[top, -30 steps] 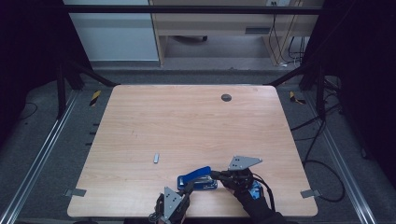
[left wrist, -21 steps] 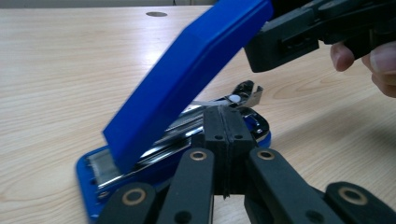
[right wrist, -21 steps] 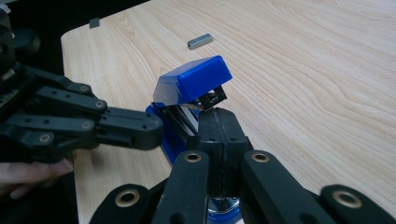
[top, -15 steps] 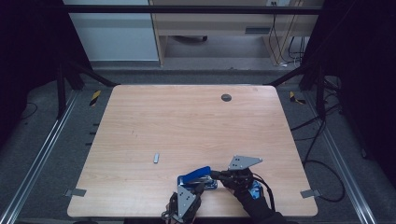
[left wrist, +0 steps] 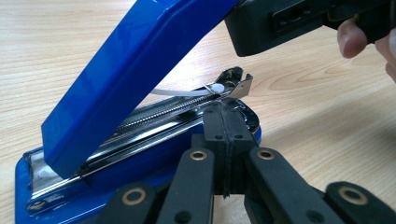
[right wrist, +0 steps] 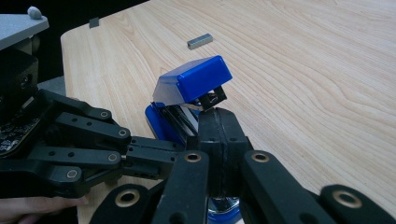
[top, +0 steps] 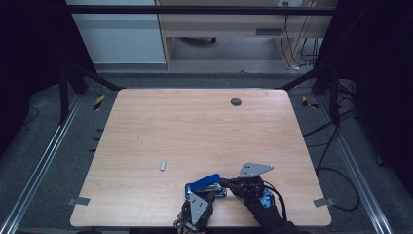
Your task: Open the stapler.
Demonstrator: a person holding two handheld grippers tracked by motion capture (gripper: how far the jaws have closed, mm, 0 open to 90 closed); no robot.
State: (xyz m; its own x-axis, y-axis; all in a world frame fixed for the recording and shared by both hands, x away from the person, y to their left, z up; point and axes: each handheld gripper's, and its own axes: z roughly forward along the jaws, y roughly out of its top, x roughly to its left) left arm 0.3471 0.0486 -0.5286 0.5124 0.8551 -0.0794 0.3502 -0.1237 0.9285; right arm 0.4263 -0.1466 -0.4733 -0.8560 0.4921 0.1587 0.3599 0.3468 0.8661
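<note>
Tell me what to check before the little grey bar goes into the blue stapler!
1. Blue lid up: ok, tilted well off the metal rail.
2. Left tool steadying the stapler base: ok, jaws shut, pressed against the rail.
3. Right tool propping the lid: ok, jaws shut, at the lid's front end.
4. Rail free of staples: cannot tell.
5. Grey bar easy to pick up: ok, it lies alone on the table, apart from the stapler.
</note>
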